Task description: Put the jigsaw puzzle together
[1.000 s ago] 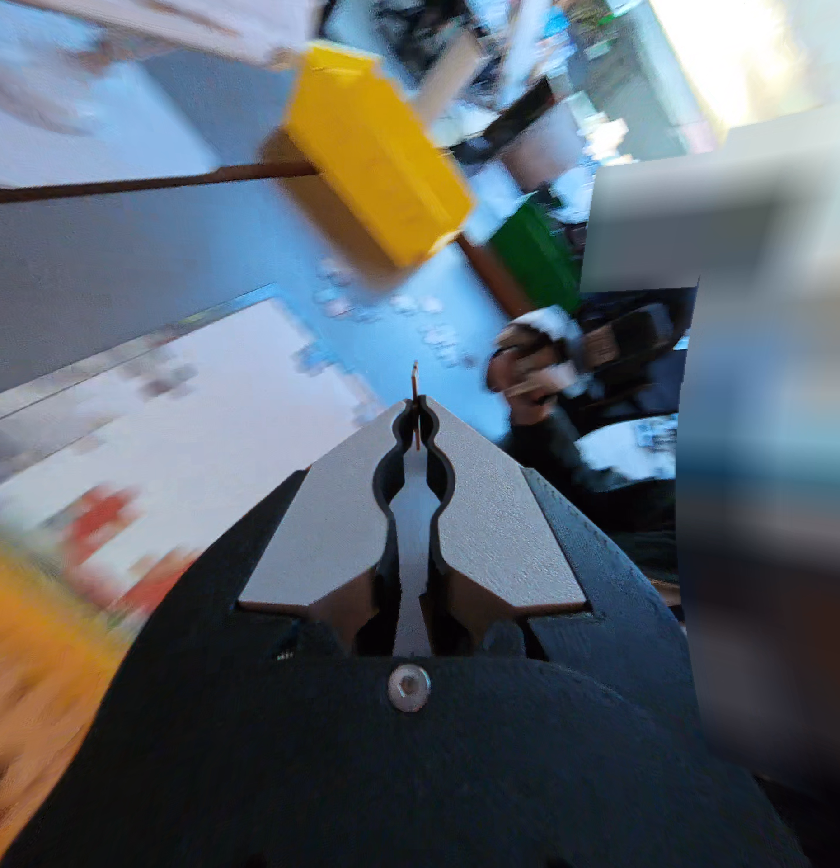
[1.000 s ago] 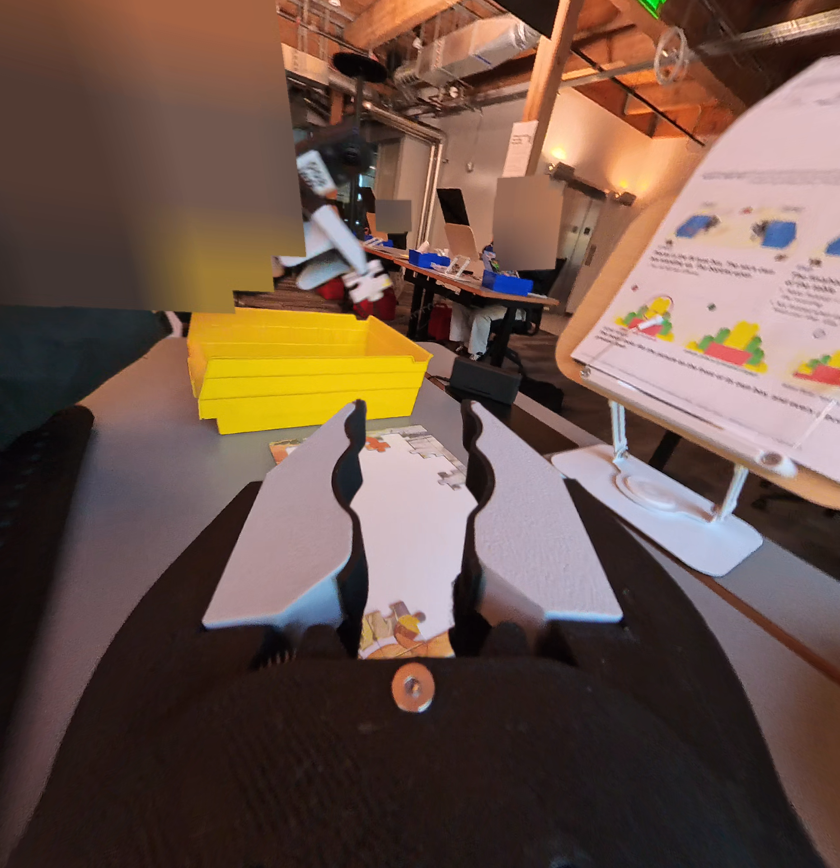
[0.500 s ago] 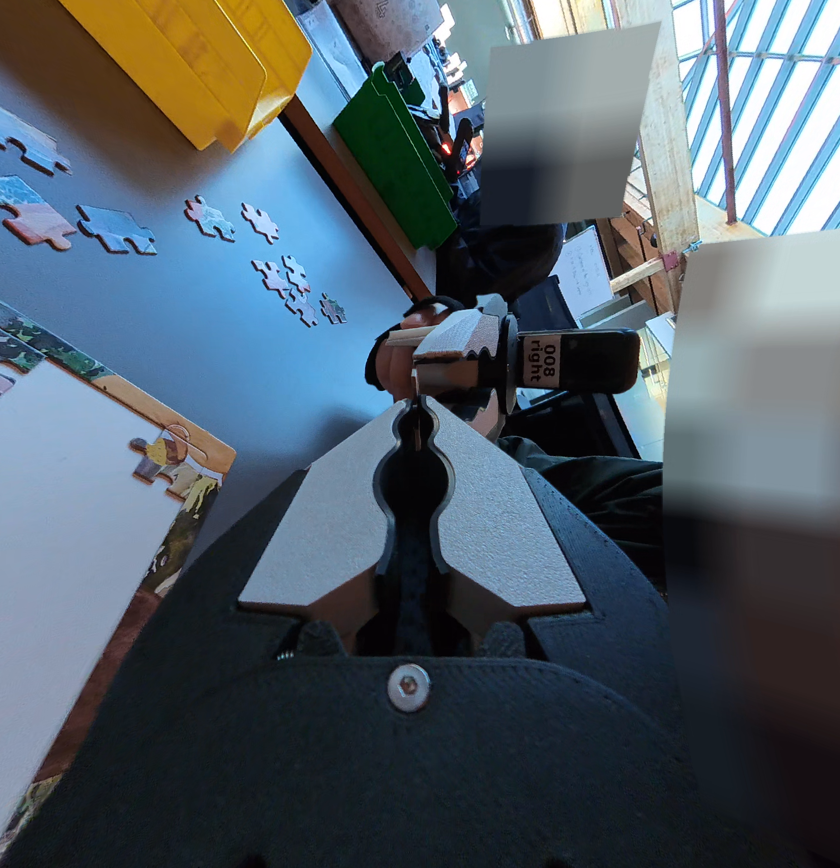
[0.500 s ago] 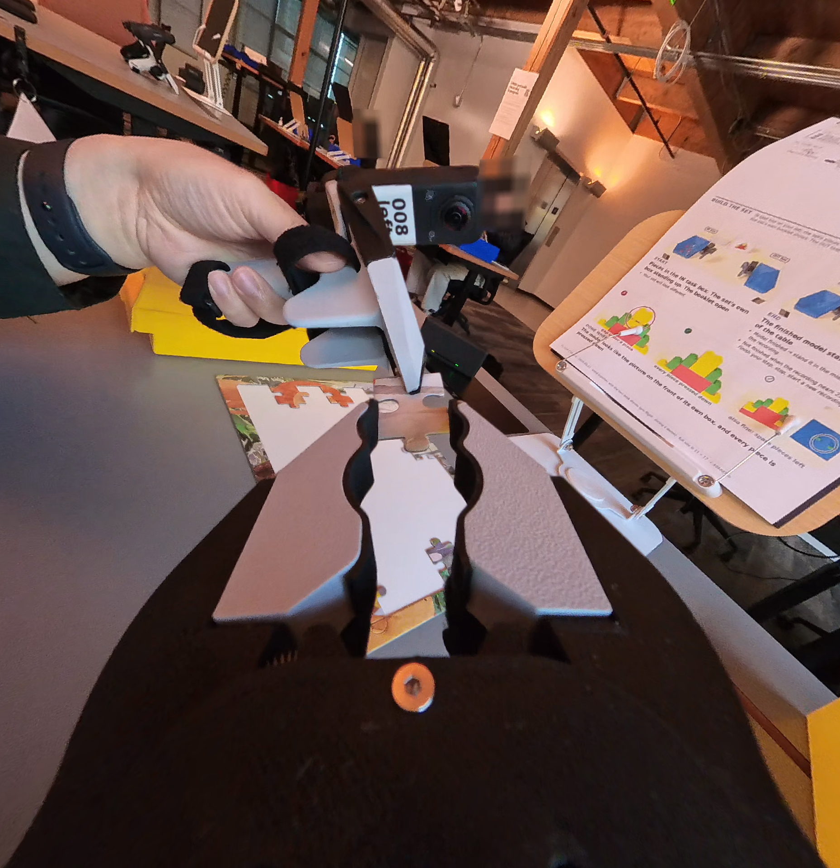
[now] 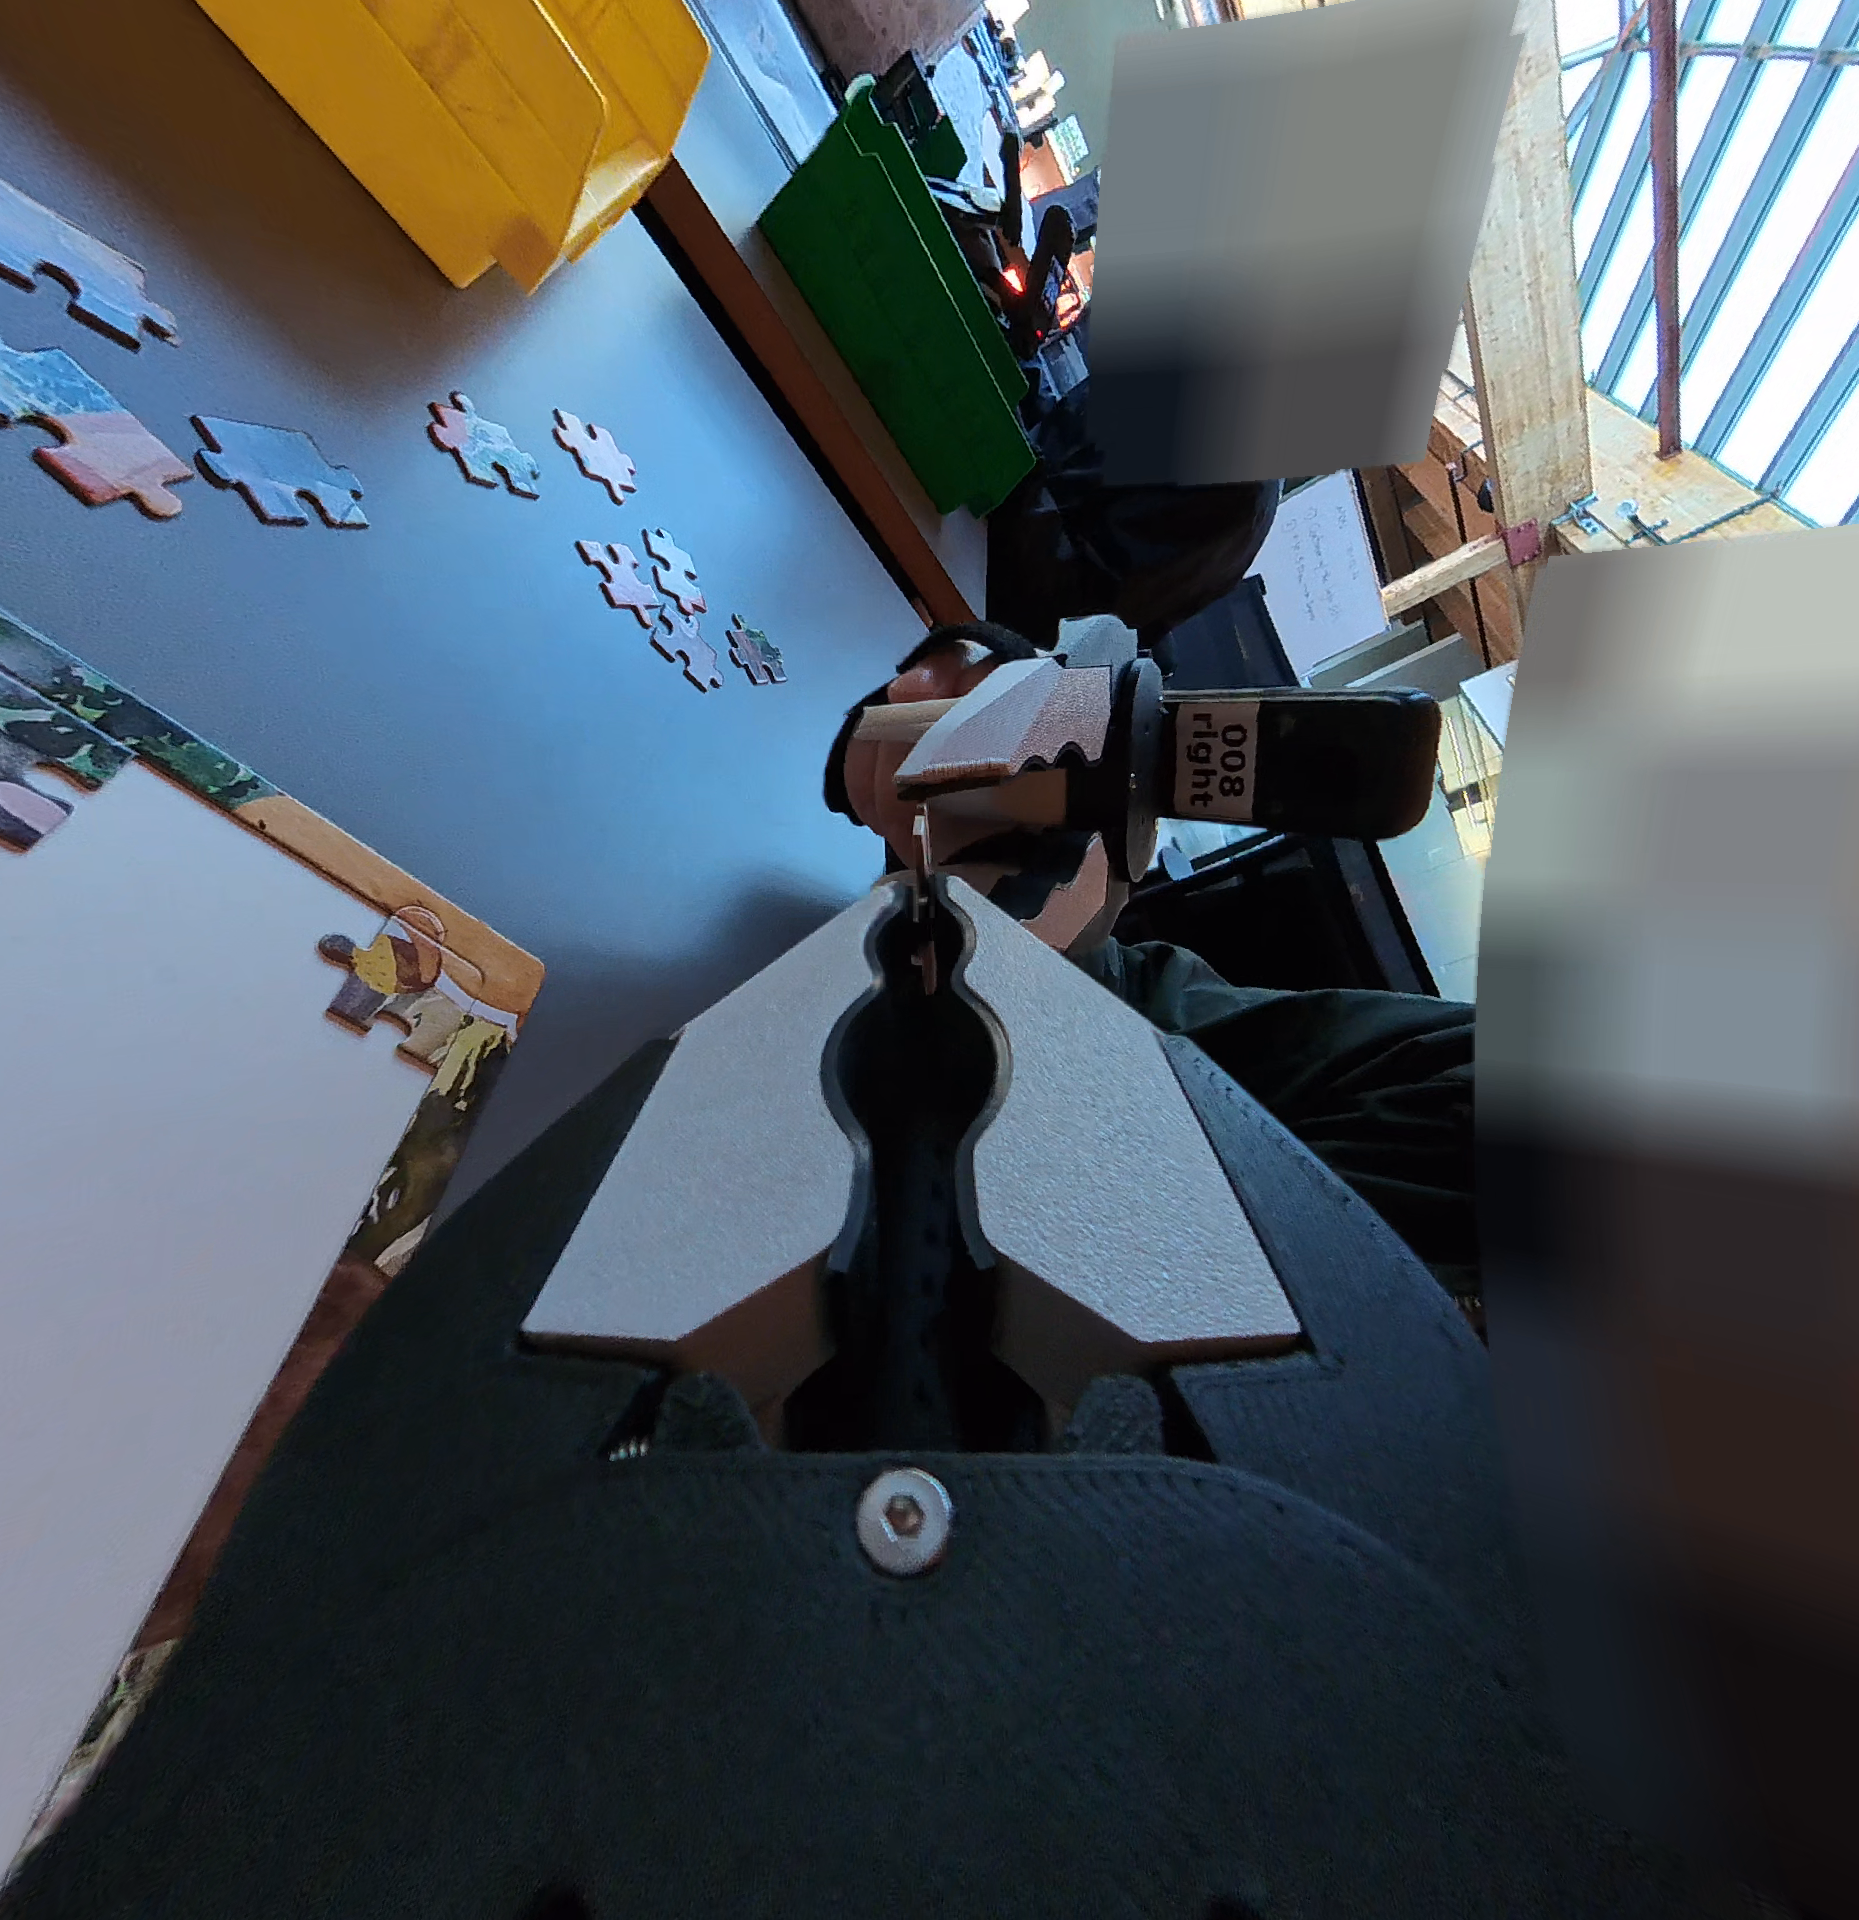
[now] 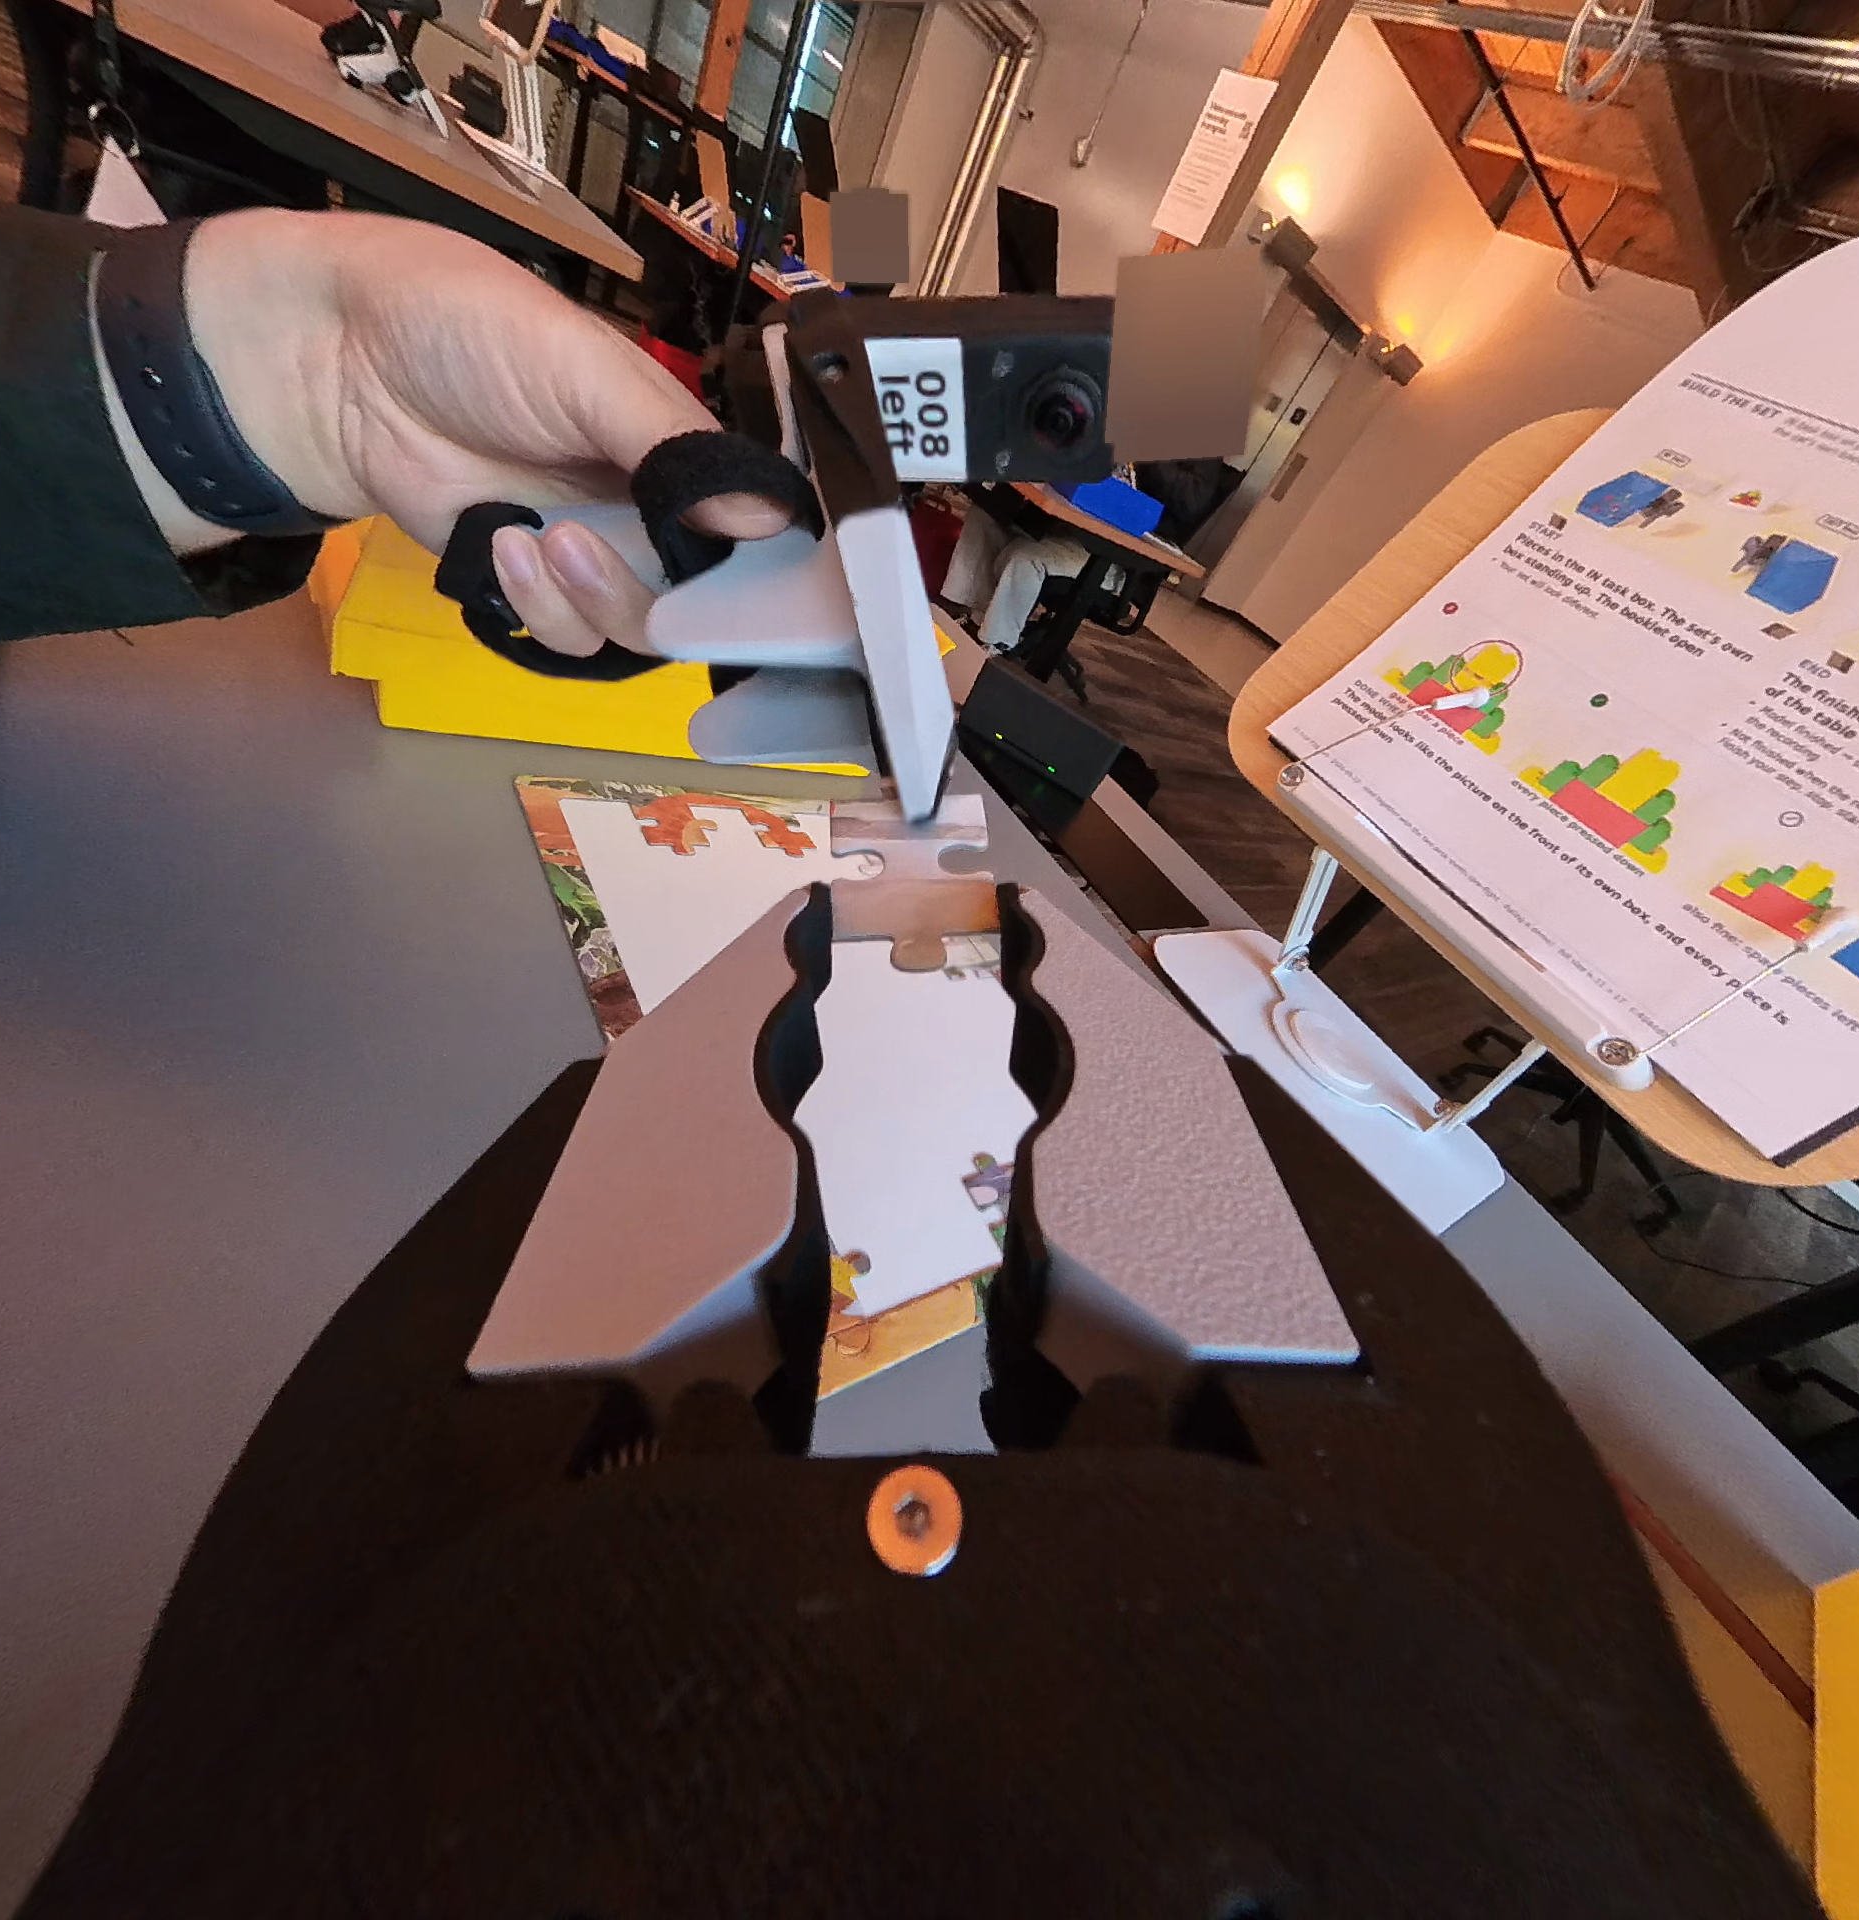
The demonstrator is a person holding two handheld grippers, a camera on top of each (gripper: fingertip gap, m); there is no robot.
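Note:
My left gripper [image 5: 920, 904] is shut on a puzzle piece [image 5: 919, 878], seen edge-on between its tips. In the right wrist view the left gripper [image 6: 920, 805] pinches the far edge of that grey and tan puzzle piece [image 6: 909, 862] in the air above the puzzle board [image 6: 696, 914]. My right gripper [image 6: 912, 909] has its two pads against the near part of the same piece, one on each side. The right gripper also shows in the left wrist view [image 5: 935, 821]. The board [image 5: 125, 1143] is mostly bare white, with a few pieces fitted at its edges.
Several loose pieces [image 5: 644, 582] lie on the grey table. Stacked yellow bins [image 6: 551, 696] stand behind the board; a green bin [image 5: 904, 332] lies past the table edge. An instruction sheet on a stand [image 6: 1631, 779] is at the right, and a black box [image 6: 1039, 738] beside it. My two grippers' fingertips are within a few centimetres of each other.
The left gripper swung round and brought its piece over the board. The right gripper's jaws narrowed from wide open onto the piece's sides. Both grippers now hold the same piece.

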